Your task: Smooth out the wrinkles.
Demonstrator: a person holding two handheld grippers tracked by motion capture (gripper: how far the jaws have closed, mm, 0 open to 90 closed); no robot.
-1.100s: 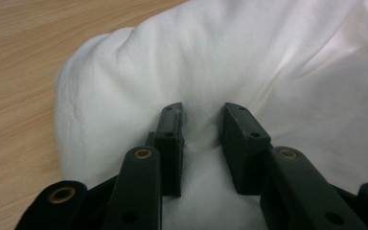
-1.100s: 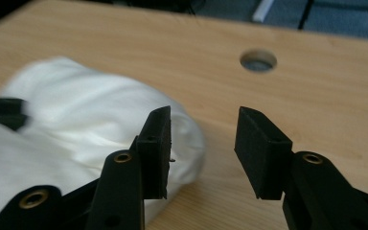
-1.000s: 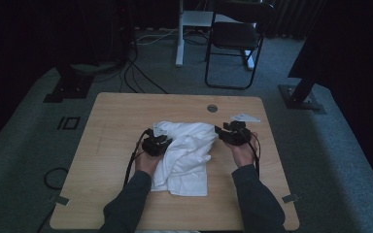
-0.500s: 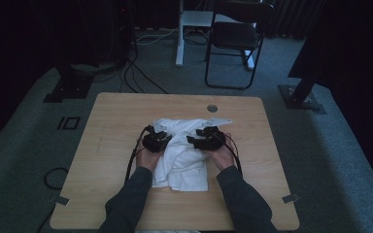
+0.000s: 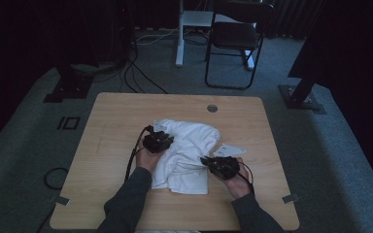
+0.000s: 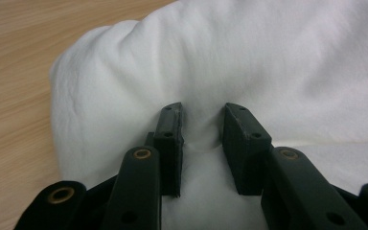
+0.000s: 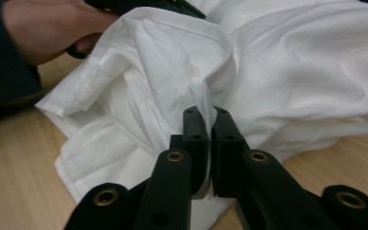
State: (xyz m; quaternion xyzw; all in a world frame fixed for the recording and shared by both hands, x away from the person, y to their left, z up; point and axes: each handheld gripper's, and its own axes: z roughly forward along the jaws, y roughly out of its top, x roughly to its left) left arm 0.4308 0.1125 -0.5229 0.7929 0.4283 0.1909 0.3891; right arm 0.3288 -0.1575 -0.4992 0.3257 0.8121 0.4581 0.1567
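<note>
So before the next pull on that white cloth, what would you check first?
1. Right tool gripping cloth: ok. Its jaws have just closed and pinch a fold of the white cloth.
2. Left tool gripping cloth: cannot tell. A ridge of cloth bulges between its jaws, which stand apart; whether the pads press on it is unclear.
3. Cloth fully on the table: ok. No edge hangs over.
4. Cloth flat: not ok. It is bunched and creased.
5. Loose paper slip beside the right tool: ok. It lies apart from the cloth.
6. Cables clear of the cloth: ok at the left tool.
</note>
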